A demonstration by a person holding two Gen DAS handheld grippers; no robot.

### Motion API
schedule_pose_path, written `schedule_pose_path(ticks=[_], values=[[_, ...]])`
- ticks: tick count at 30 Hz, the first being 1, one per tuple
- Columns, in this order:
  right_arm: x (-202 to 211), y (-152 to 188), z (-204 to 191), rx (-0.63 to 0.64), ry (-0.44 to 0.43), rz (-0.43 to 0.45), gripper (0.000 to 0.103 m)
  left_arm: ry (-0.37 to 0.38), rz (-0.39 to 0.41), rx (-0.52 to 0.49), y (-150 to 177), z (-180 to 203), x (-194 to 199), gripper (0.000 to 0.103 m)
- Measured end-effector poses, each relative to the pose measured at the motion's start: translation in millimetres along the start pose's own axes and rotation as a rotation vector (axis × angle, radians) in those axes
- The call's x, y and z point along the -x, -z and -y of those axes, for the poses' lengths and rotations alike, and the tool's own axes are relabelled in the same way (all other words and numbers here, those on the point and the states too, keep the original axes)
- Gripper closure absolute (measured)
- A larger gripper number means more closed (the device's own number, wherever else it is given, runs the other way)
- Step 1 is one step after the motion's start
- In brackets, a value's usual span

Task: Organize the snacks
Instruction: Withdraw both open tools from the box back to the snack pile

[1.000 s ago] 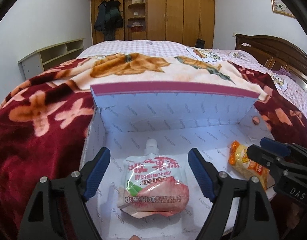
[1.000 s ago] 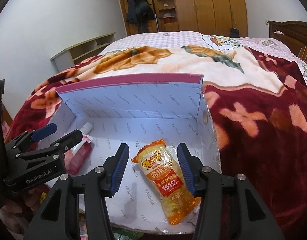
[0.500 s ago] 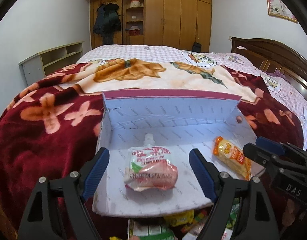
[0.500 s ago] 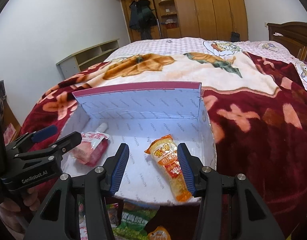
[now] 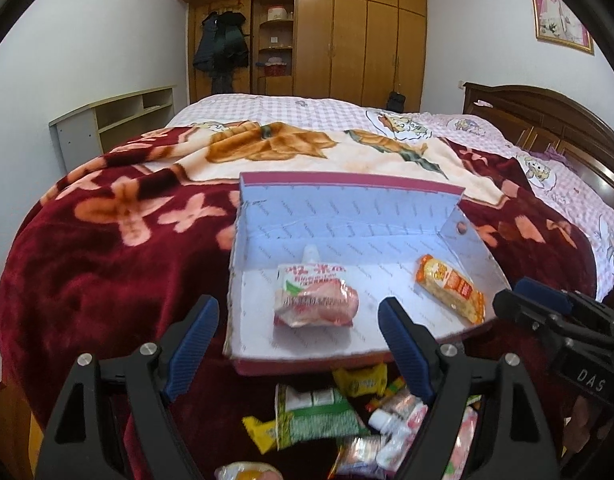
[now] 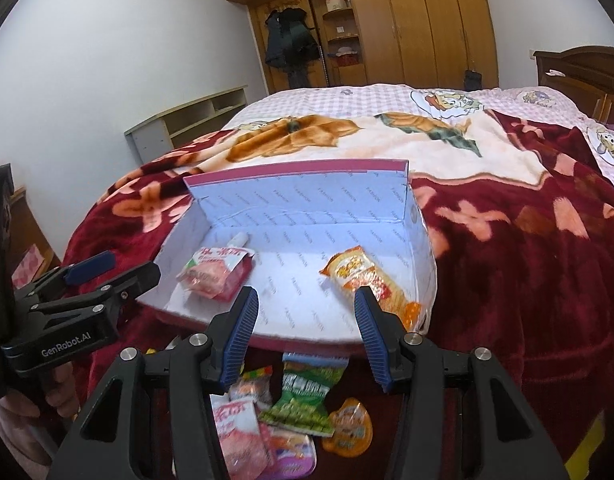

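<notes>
An open white box (image 5: 347, 216) (image 6: 307, 200) with a red rim lies on the bed. In it lie a pink jelly pouch (image 5: 313, 300) (image 6: 217, 274) at the left and an orange snack bar (image 5: 451, 288) (image 6: 371, 280) at the right. My left gripper (image 5: 297, 344) is open and empty, in front of the box's near edge. My right gripper (image 6: 305, 334) is open and empty, also in front of the box. A pile of loose snacks (image 5: 347, 416) (image 6: 291, 412) lies on the blanket below both grippers.
A red flowered blanket (image 5: 107, 260) (image 6: 527, 260) covers the bed around the box. The dark wooden headboard (image 5: 547, 120) is at the right. A low shelf (image 5: 115, 120) stands by the left wall. Wardrobes (image 5: 347, 40) stand at the back.
Both grippers have pulled back from the box and risen. The jelly pouch and snack bar stay in the box. The pile of loose snacks has come into view below.
</notes>
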State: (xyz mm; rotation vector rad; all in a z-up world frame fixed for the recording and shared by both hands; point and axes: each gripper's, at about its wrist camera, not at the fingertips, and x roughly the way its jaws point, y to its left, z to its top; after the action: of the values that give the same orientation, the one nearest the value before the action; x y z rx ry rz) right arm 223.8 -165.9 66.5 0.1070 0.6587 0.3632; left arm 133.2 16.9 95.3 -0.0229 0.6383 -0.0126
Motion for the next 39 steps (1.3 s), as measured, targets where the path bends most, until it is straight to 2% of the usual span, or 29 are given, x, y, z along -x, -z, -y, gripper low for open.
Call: schedule_pose_path(ticks=[7,19,30,39], values=[[16.3,13.7,-4.3,-0.008,-0.003,0.005,0.051,-0.02,-0.008,-0.012,16.9,-6.7,17.3,0.017],[30.8,40.5,-1.7,-0.049,-0.009,-0.004,0.051,-0.042,-0.054,0.056,58.8,-28.6,32.5,0.017],[37.7,63.0,-8.5,-0.045,-0.014,-0.026,0.051,-0.058,-0.098,0.043,90.9,-28.2,29.4,0.017],[39.6,76.5,-24.3,-0.01,-0.034,-0.033,0.051,-0.089,-0.151,0.038,113.9,-31.7,11.9,0.018]])
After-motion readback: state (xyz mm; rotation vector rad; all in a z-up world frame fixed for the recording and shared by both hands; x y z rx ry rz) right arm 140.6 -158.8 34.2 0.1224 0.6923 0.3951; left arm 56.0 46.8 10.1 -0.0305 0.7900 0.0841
